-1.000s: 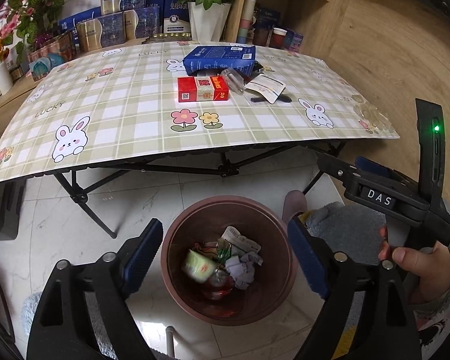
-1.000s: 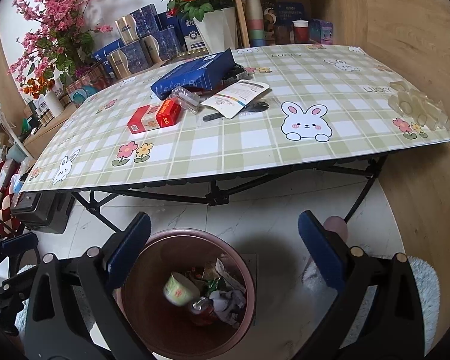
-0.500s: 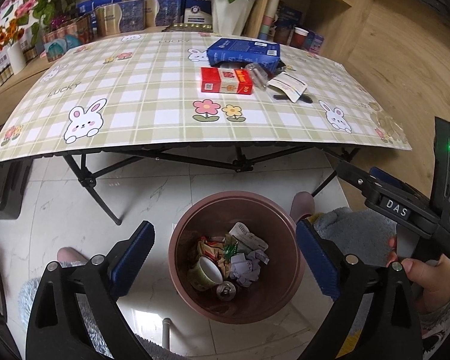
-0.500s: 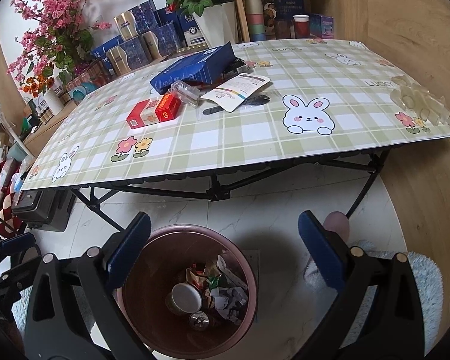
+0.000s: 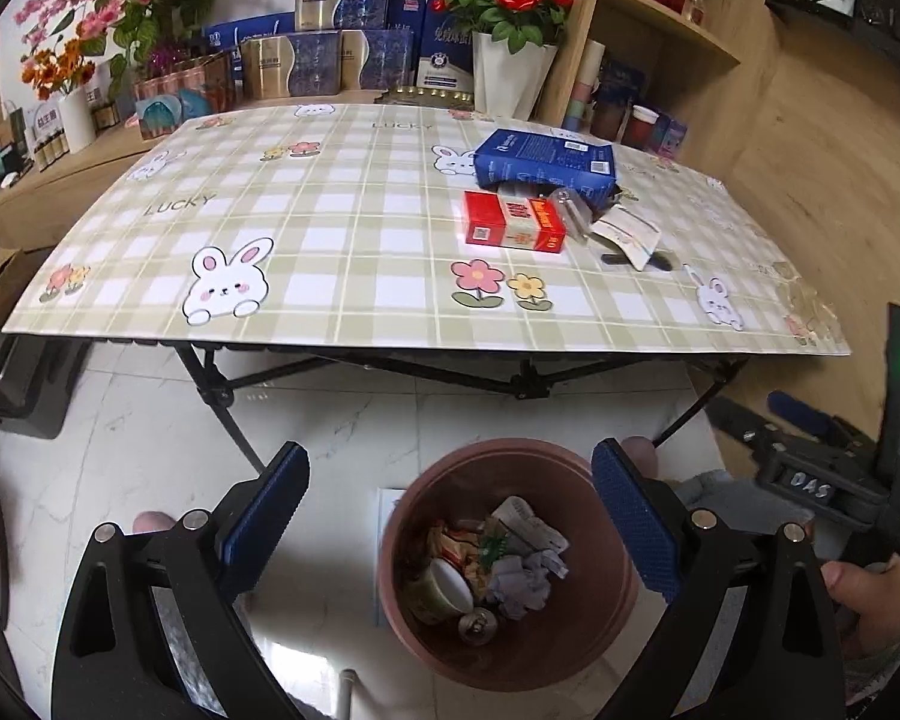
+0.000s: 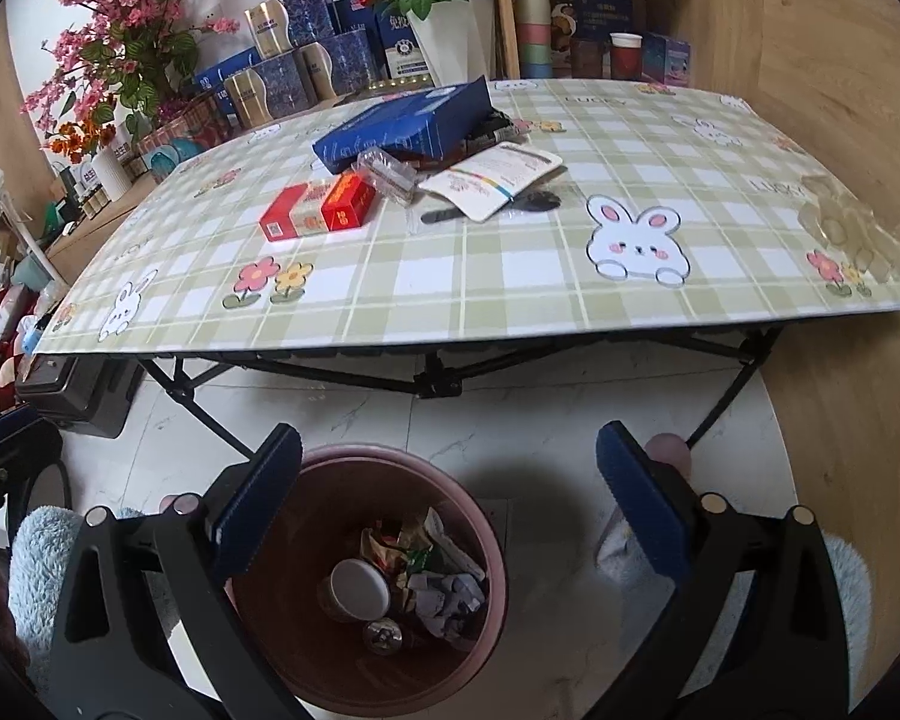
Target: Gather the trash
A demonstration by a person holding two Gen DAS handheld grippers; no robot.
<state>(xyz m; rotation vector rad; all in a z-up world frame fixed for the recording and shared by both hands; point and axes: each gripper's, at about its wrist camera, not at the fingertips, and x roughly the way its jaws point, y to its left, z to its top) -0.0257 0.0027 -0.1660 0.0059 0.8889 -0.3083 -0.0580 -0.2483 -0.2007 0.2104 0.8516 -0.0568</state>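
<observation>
Left wrist view: a folding desk (image 5: 342,252) on black crossed legs stands over a white marble-look floor, covered with a green plaid cloth printed with rabbits, flowers and the word "LUCKY". Behind it run a wooden shelf unit, boxed goods, pink blossom sprays and a white vase of red roses (image 5: 510,0). On the desk lie a blue box (image 5: 543,165), a red pack (image 5: 513,228) just in front of it, a clear plastic wrapper (image 5: 573,213) touching the pack's right end, and a white sachet (image 5: 627,237) near that. The left gripper (image 5: 450,516) has its blue-padded jaws wide apart with nothing between them. Below and slightly right of its middle sits the brown trash bin (image 5: 606,630) on the floor, holding a paper cup (image 5: 444,591), crumpled paper, wrappers and a can. At the right edge a hand (image 5: 870,606) holds the other tool, whose label reads "DAS", with a green light above it.

Right wrist view: the same desk (image 6: 510,276) and cloth appear, "LUCKY" readable near the right edge, with clear blister packaging (image 6: 852,234) at that corner. The blue box (image 6: 402,126), red pack (image 6: 318,213), wrapper (image 6: 387,174) and sachet (image 6: 492,180) cluster at the far centre. The right gripper (image 6: 450,510) also stands with jaws apart, empty. The trash bin (image 6: 486,540) sits on the floor below its left finger, and the cup (image 6: 357,591) lies inside among crumpled paper. Fluffy blue slippers show at both lower corners.
</observation>
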